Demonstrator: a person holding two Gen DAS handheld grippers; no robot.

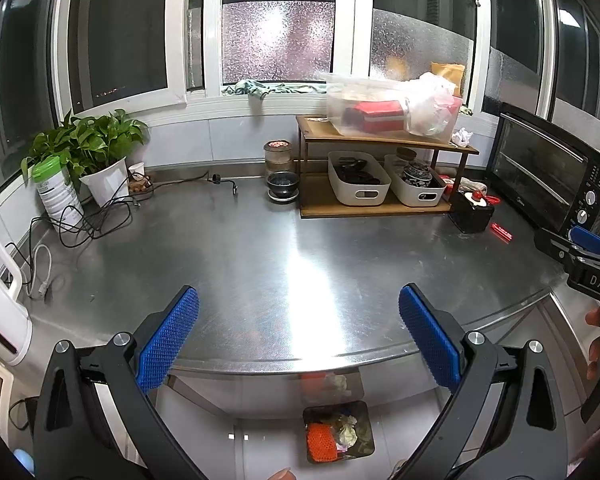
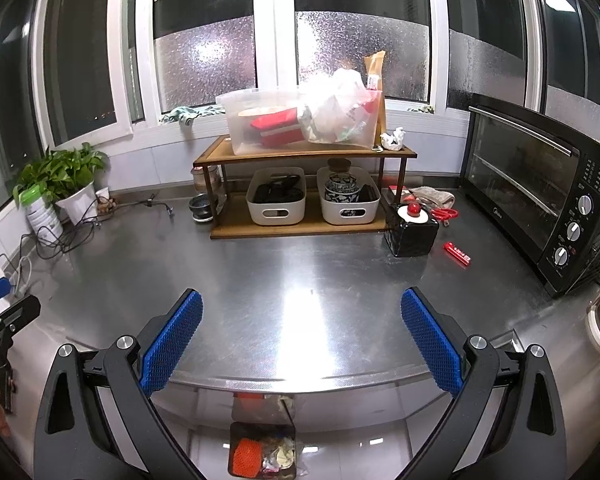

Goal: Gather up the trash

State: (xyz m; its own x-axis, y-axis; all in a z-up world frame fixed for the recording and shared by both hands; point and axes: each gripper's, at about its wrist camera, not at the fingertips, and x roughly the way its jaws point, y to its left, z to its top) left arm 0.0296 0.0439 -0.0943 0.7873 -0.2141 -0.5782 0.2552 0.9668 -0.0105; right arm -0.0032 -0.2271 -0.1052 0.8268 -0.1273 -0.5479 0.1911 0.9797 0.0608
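A crumpled white paper (image 2: 394, 138) lies on the wooden shelf's top right end, also in the left wrist view (image 1: 463, 136). A small red wrapper (image 2: 457, 254) lies on the steel counter beside the oven, seen too in the left wrist view (image 1: 502, 232). A trash bin (image 2: 262, 450) with orange and paper scraps stands on the floor below the counter edge, also in the left wrist view (image 1: 338, 432). My left gripper (image 1: 299, 342) and right gripper (image 2: 301, 340) are both open and empty above the counter's near edge.
A wooden shelf (image 2: 304, 156) holds a clear plastic box and two white baskets. A black toaster oven (image 2: 540, 192) stands at the right. A black box with a red knob (image 2: 412, 228), red scissors (image 2: 446, 213), a potted plant (image 1: 96, 152) and tangled cables (image 1: 84, 220) are on the counter.
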